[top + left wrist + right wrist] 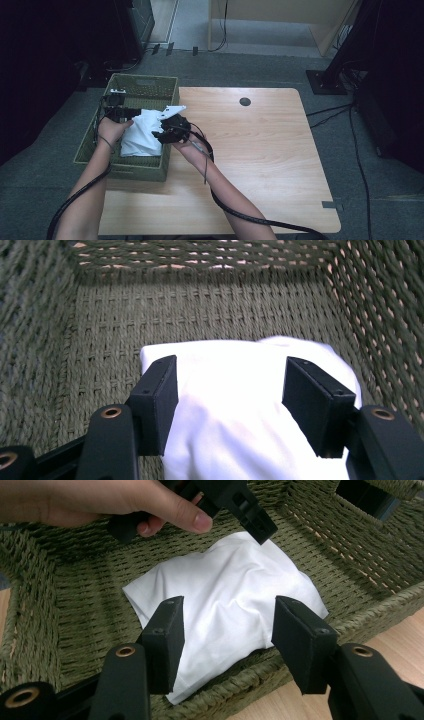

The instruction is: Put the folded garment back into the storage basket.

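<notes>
Cloth (225, 600), white and folded (slightly rumpled), lies on the floor of a green woven basket (95, 145) at the table's (260, 150) left edge. Left gripper (230, 405) and right gripper (227, 640) hover above it, jaws apart, apparently letting go.

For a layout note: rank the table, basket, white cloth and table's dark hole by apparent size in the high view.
1. table
2. basket
3. white cloth, partly hidden by the grippers
4. dark hole
</notes>
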